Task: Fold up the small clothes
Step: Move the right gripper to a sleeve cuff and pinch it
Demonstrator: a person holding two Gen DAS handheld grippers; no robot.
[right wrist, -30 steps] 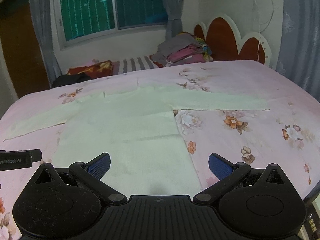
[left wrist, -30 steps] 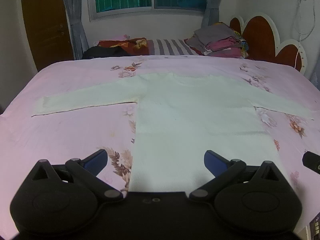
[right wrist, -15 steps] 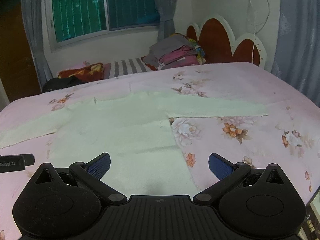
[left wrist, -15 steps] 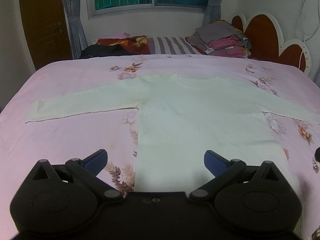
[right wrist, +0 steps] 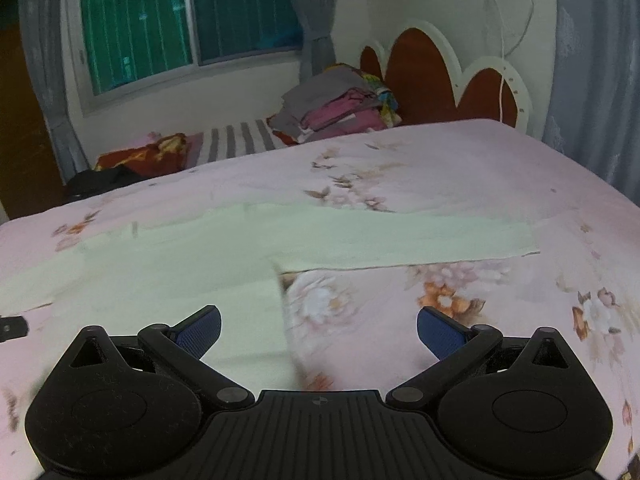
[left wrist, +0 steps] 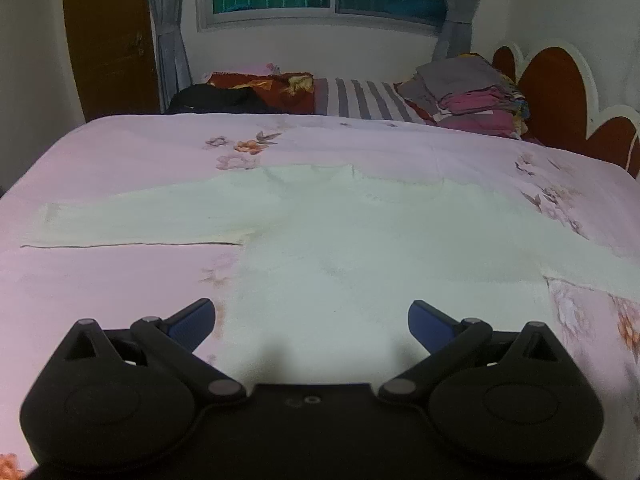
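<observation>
A pale cream long-sleeved top (left wrist: 340, 248) lies flat on the pink flowered bed sheet (left wrist: 120, 152), sleeves spread to both sides. My left gripper (left wrist: 312, 320) is open and empty over the lower left part of the top's body. In the right wrist view the top (right wrist: 180, 280) fills the left half and its right sleeve (right wrist: 420, 244) stretches out to the right. My right gripper (right wrist: 318, 328) is open and empty above the top's right side edge. A bit of the left gripper (right wrist: 12, 328) shows at the left edge.
A stack of folded clothes (left wrist: 468, 96) sits at the head of the bed by the red headboard (left wrist: 560, 92). A striped pillow (left wrist: 360, 100), a red patterned cloth (left wrist: 260, 84) and a dark garment (left wrist: 216, 100) lie along the far edge under the window.
Both grippers have moved forward and lower over the top, which looks larger now. The right gripper has shifted rightward toward the side edge. Both stay open.
</observation>
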